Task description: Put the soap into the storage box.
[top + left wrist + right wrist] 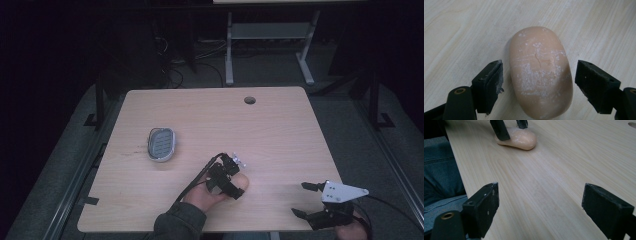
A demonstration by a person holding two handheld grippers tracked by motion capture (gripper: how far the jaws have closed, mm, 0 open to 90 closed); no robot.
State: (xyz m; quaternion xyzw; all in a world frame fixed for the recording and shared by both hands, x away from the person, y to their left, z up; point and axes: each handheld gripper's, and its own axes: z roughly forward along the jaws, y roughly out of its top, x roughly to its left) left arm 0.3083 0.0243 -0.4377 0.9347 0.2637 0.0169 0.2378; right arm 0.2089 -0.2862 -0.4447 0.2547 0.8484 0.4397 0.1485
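Observation:
A peach-coloured oval bar of soap (540, 72) lies flat on the wooden table (280, 140), dusted with white specks. My left gripper (539, 80) is open and straddles the bar, one black pad (491, 82) on each side with a gap to the soap. From above, the soap (244, 181) peeks out beside the left gripper (234, 178), which a hand holds. In the right gripper view the soap (520, 138) lies far off with the left gripper's jaws over it. My right gripper (300, 199) is open near the front right edge, nothing between its fingers (486, 207).
A grey oval soap dish (161, 144) with a slotted insert sits on the left half of the table. A round cable hole (249, 100) lies near the far edge. The person's jeans (441, 170) border the table's near edge. Desk legs and cables stand behind.

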